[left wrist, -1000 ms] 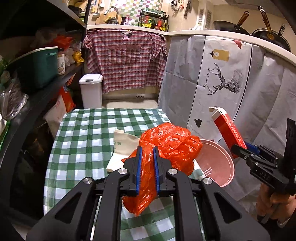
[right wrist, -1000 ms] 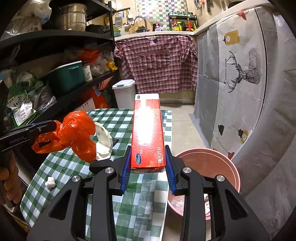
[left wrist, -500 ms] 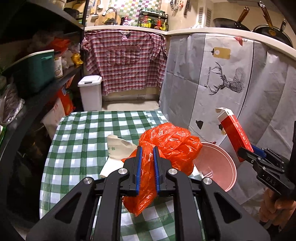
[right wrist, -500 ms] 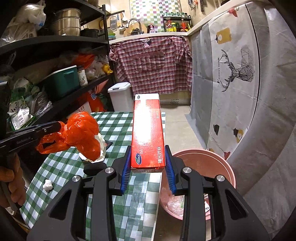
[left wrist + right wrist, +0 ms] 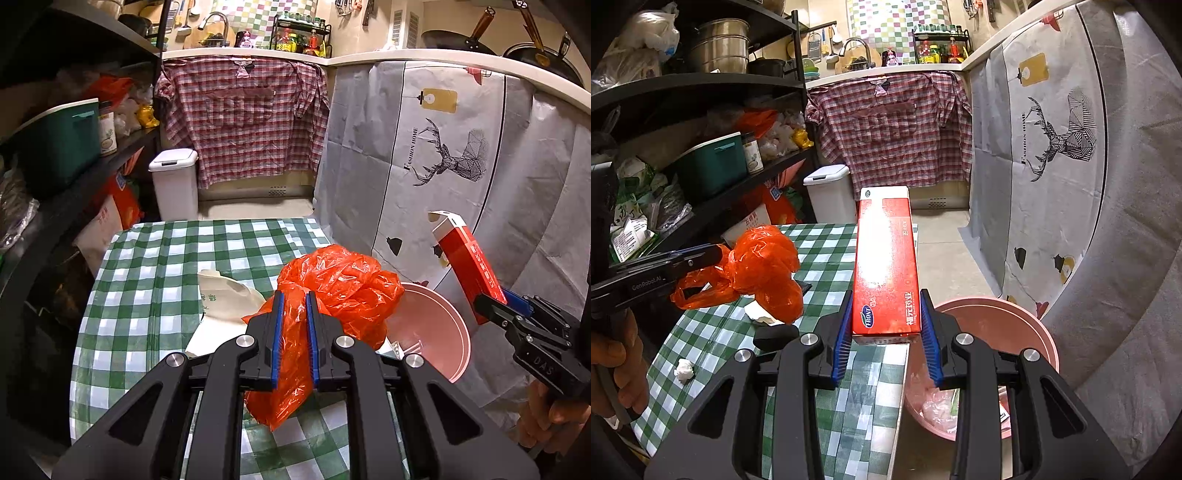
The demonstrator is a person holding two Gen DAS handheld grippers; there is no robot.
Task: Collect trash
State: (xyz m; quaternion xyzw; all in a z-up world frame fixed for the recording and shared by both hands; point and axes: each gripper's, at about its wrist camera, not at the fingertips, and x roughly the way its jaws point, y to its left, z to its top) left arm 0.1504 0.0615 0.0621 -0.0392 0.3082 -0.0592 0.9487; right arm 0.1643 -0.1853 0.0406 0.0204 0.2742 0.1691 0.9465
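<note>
My left gripper (image 5: pixel 293 306) is shut on a crumpled orange plastic bag (image 5: pixel 343 284) and holds it above the right edge of the green checked table (image 5: pixel 155 266). The bag also shows in the right wrist view (image 5: pixel 764 269). My right gripper (image 5: pixel 886 314) is shut on a long red carton (image 5: pixel 886 258), held level beside the table, left of and above the pink bucket (image 5: pixel 1027 325). The carton (image 5: pixel 469 258) and bucket (image 5: pixel 436 328) also show in the left wrist view. The bucket holds some clear plastic scraps.
A cream cloth bag (image 5: pixel 225 295), a black object (image 5: pixel 775 336) and a small white paper wad (image 5: pixel 683 369) lie on the table. Black shelves (image 5: pixel 701 88) stand at the left. A white lidded bin (image 5: pixel 173 184) stands beyond the table. A covered wall (image 5: pixel 443 166) runs along the right.
Both grippers have kept their hold. The left gripper with the orange bag has drifted a little towards the bucket side; the carton stays almost still beside the bucket.
</note>
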